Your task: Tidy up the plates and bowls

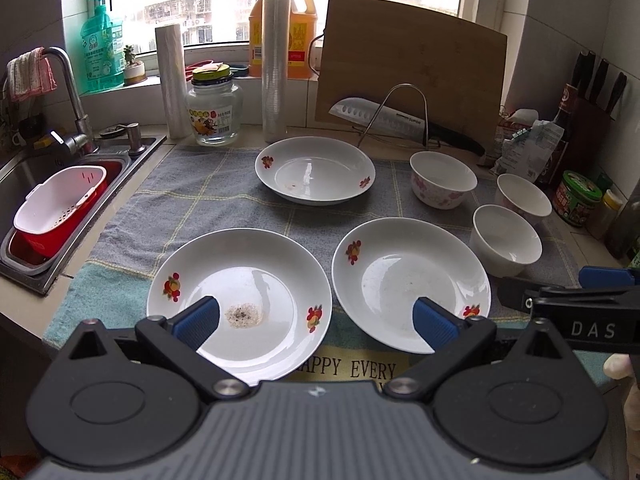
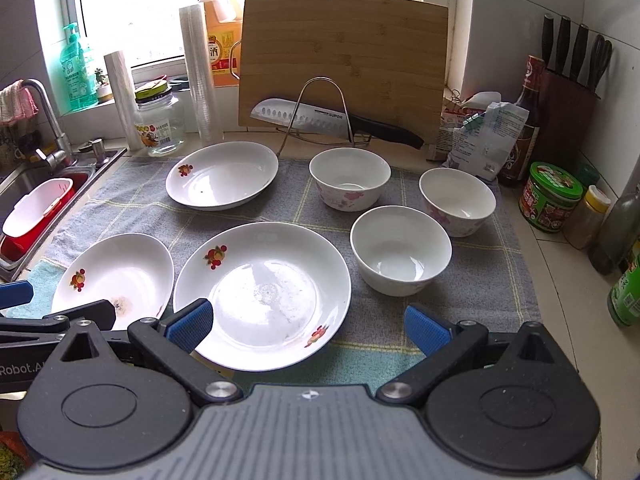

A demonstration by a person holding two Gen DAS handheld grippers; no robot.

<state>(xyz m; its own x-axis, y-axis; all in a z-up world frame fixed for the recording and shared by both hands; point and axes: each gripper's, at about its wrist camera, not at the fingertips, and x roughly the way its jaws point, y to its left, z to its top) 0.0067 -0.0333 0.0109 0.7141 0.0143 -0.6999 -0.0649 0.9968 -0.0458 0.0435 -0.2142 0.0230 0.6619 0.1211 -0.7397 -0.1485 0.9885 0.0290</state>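
Both grippers just hung over the near edge of the checked dish towel, holding nothing. Left gripper had its jaws spread wide, same for the right gripper. Three fruit-print plates sat apart on the towel, one with gritty residue. Three bowls were clustered on the right, near the knife rack.

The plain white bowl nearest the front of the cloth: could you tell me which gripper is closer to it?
Right. The right gripper is open just in front of the plain white bowl, slightly to its left. The left gripper hovers farther left, over the two front plates.
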